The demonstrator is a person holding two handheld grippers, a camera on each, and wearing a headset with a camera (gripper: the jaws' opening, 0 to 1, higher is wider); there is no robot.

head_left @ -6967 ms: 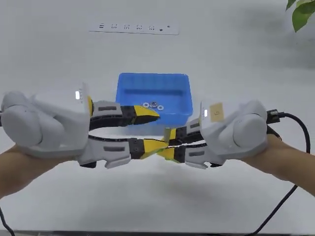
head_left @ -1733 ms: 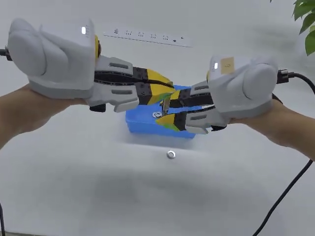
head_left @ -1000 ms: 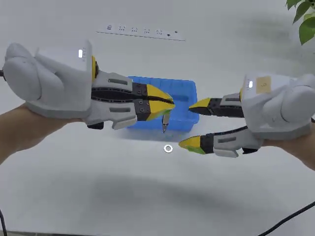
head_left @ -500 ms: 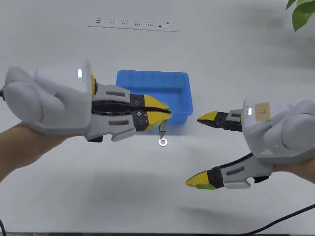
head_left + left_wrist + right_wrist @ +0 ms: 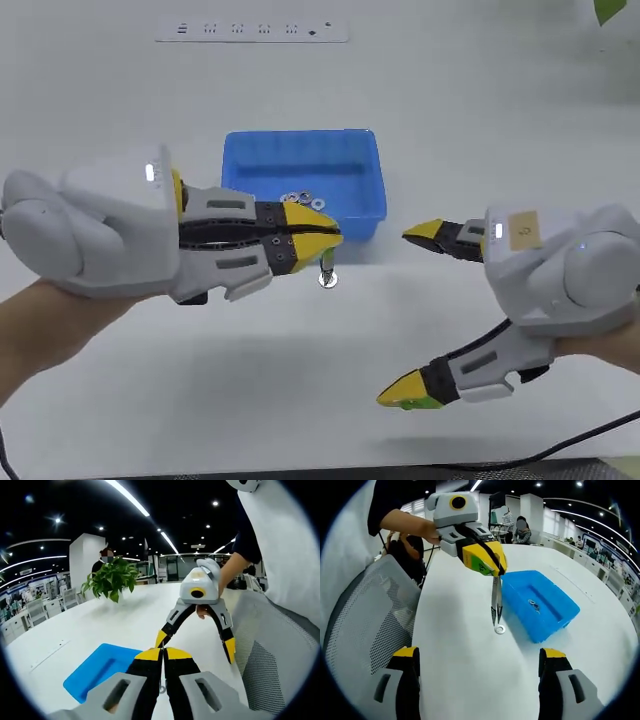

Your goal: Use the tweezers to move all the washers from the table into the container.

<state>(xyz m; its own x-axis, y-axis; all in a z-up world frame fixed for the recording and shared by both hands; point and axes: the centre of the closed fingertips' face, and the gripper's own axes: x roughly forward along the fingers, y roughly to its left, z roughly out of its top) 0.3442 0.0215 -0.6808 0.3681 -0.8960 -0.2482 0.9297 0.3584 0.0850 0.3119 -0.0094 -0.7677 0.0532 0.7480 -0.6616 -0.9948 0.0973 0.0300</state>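
Looking down on a white desk (image 5: 300,400), with a blue container (image 5: 300,160) sitting toward the far side. Holding the left gripper (image 5: 335,240) low at the container's near-left corner, reaching across in front of its near wall. Clamping the tweezers (image 5: 327,262) between fully closed jaws, tips hanging straight down just in front of the container. Holding the right gripper (image 5: 393,317) to the right of the container and nearer the person, with jaws gaping wide around nothing. Noting several washers (image 5: 300,201) lying inside the container by its near wall. Spotting one loose washer (image 5: 327,281) lying flat on the desk just in front of the container, right at the tweezers' tips; not managing to tell whether touching.
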